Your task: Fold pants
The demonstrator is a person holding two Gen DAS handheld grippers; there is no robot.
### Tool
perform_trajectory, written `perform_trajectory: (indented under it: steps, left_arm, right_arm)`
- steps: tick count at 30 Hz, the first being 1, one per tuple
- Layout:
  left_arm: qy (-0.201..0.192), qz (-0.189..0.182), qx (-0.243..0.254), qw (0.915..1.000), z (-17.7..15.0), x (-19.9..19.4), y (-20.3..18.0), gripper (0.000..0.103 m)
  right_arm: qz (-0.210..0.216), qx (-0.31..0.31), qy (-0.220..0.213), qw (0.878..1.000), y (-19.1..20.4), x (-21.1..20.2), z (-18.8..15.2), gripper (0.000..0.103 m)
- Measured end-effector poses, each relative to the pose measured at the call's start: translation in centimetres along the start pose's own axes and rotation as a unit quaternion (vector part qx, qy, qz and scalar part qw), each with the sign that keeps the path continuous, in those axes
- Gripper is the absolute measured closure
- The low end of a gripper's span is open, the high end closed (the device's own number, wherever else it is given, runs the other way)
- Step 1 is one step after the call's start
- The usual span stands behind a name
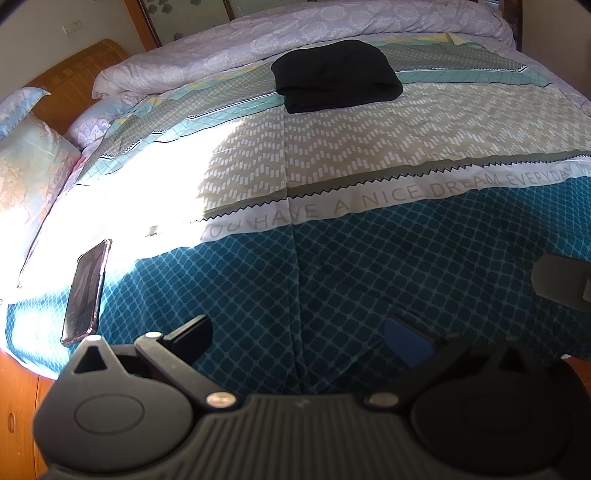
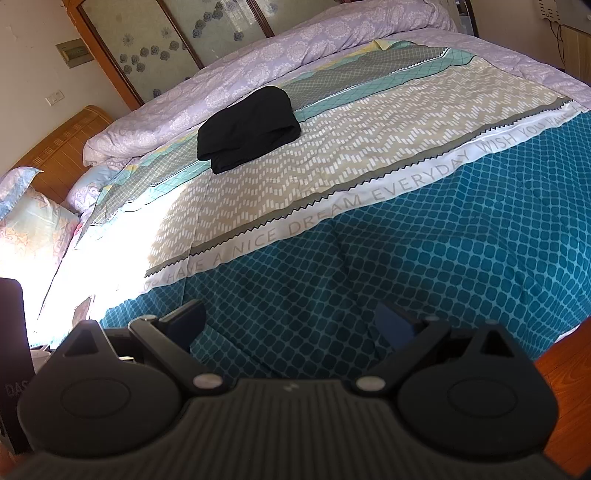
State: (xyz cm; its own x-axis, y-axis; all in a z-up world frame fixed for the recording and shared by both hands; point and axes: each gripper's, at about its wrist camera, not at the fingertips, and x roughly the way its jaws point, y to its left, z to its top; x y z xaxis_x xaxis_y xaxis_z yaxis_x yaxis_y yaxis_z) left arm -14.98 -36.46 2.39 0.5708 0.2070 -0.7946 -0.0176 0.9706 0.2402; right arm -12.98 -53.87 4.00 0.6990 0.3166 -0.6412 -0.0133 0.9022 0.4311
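Black pants (image 1: 336, 75) lie folded in a compact bundle on the far part of the bed; they also show in the right wrist view (image 2: 248, 125). My left gripper (image 1: 299, 336) is open and empty, held over the teal near edge of the bedspread (image 1: 406, 266), far from the pants. My right gripper (image 2: 291, 325) is open and empty too, over the same teal band (image 2: 424, 258). Part of the right gripper shows at the right edge of the left wrist view (image 1: 563, 280).
A phone (image 1: 86, 291) lies on the bed's near left corner. A bunched lilac duvet (image 1: 295, 33) runs along the far side, pillows (image 1: 29, 166) and a wooden headboard (image 1: 74, 81) at left. Wooden floor (image 2: 561, 365) lies below the bed edge. A dark box (image 2: 13, 362) stands at far left.
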Motion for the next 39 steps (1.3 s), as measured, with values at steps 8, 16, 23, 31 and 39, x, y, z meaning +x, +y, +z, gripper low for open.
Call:
perform_trajectory:
  steps: [8, 16, 23, 31, 39]
  left_arm:
    - [-0.022, -0.016, -0.01, 0.9996, 1.7, -0.7, 0.3, 0.0]
    - [-0.043, -0.053, -0.04, 0.9969, 4.2, -1.4, 1.1, 0.0]
    - [-0.05, -0.079, -0.071, 0.9931, 5.1, -1.7, 2.7, 0.0]
    - [-0.043, -0.085, -0.088, 0.9916, 5.0, -0.9, 4.0, 0.0]
    - [-0.035, -0.091, -0.101, 0.9901, 5.0, -0.2, 4.8, 0.0]
  right_arm:
    - [-0.019, -0.018, -0.046, 0.999, 0.3, -1.3, 1.0, 0.003]
    - [-0.04, -0.02, -0.068, 0.997, 0.0, -1.9, 3.3, 0.003]
    - [-0.048, -0.044, -0.081, 0.995, 1.6, -2.2, 4.6, 0.003]
    - [-0.047, -0.057, -0.071, 0.995, 3.1, -1.4, 4.8, 0.003]
    - [-0.051, -0.069, -0.068, 0.994, 4.4, -0.9, 5.1, 0.003]
